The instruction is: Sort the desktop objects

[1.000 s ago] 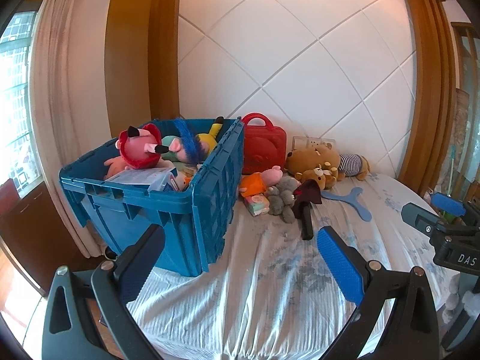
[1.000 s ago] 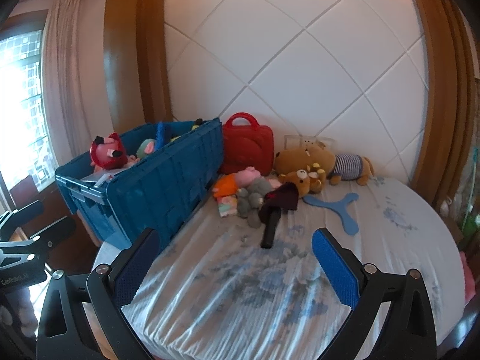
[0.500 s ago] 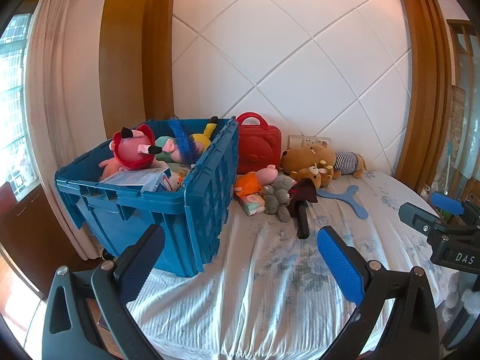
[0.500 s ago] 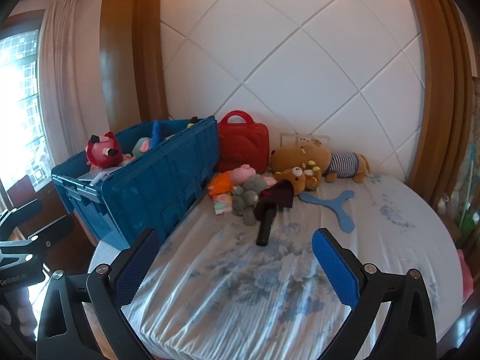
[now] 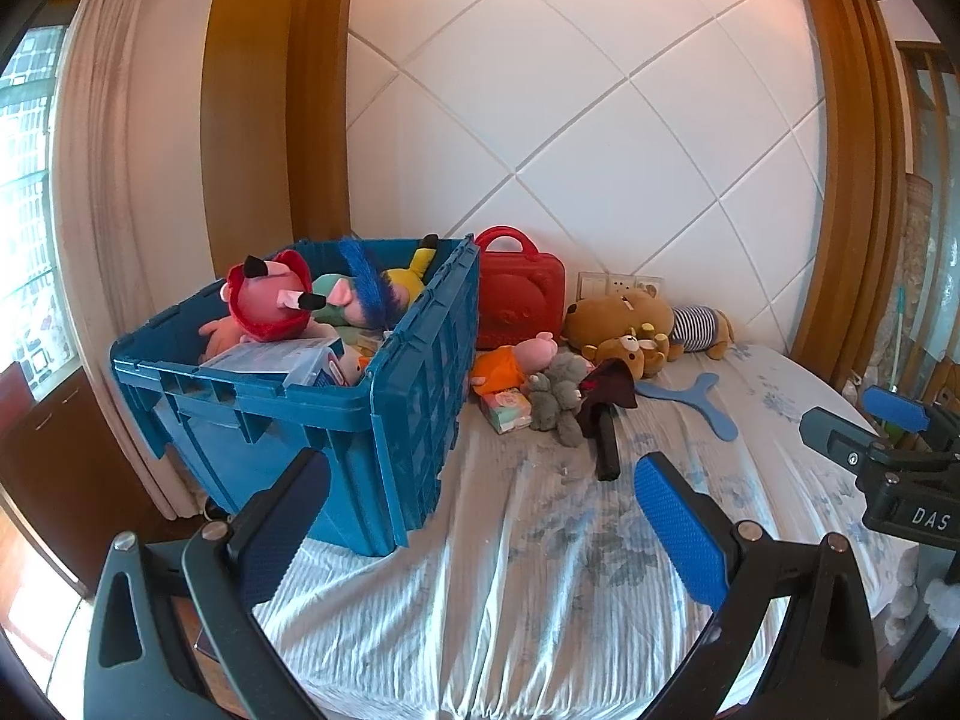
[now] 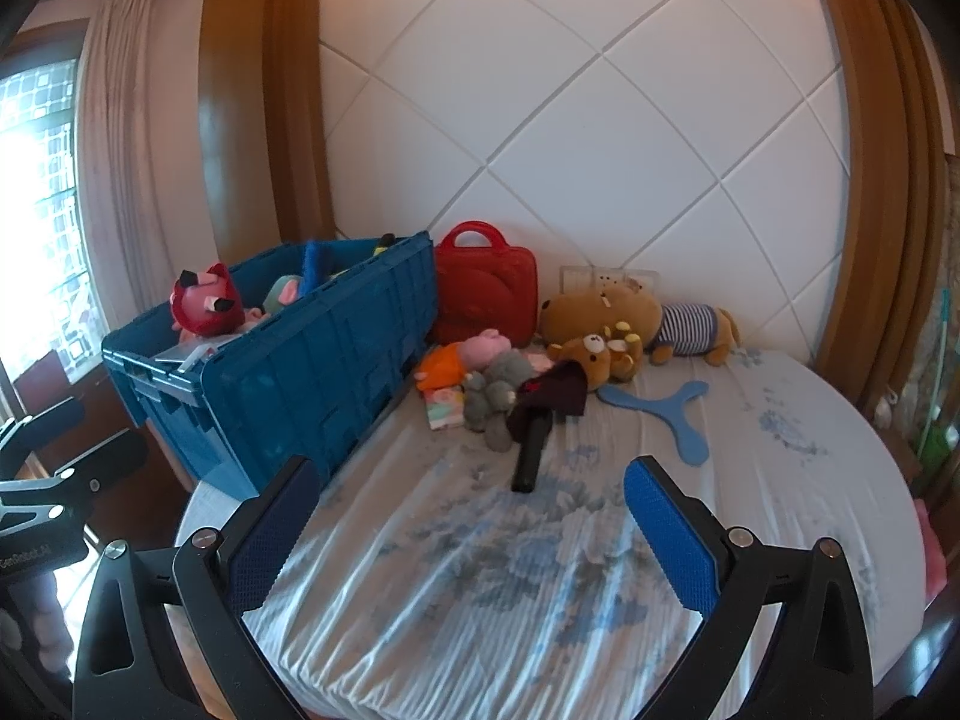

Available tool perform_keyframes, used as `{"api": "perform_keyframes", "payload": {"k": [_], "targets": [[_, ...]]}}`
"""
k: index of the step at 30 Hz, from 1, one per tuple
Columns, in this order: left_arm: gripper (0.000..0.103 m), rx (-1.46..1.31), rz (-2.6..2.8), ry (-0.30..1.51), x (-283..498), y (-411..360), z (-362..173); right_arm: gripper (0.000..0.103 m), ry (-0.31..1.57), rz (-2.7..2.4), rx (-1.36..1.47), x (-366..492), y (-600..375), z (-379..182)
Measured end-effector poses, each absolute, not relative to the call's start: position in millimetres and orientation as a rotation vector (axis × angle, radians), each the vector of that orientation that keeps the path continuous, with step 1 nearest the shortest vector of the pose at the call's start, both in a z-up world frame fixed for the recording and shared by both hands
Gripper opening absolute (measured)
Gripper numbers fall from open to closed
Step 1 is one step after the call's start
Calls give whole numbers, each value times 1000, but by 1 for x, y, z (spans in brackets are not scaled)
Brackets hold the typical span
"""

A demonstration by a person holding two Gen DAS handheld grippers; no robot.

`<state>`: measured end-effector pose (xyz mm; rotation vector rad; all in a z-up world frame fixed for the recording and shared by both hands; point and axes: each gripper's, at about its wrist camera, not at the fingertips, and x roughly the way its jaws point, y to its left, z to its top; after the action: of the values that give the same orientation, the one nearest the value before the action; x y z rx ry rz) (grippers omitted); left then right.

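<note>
Right wrist view: black-handled tool beyond both grippers' wide-spread, empty jaws, near the grey plush.

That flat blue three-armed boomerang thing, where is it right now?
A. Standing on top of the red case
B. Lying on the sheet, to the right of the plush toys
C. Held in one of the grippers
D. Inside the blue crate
B: the blue boomerang lies flat on the flowered sheet, right of the brown bear, and both grippers are open and empty.
</note>
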<state>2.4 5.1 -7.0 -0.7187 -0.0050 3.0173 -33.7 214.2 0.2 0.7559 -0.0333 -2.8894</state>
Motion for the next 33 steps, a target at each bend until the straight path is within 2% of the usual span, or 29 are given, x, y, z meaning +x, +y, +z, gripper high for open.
{"api": "perform_keyframes", "payload": {"k": [23, 33], "targets": [[103, -739, 2996, 1, -11, 10, -10, 103, -41, -2892, 775, -40, 222, -7], [103, -853, 2938, -83, -70, 36, -37, 103, -133, -2937, 702, -65, 265, -24]]}}
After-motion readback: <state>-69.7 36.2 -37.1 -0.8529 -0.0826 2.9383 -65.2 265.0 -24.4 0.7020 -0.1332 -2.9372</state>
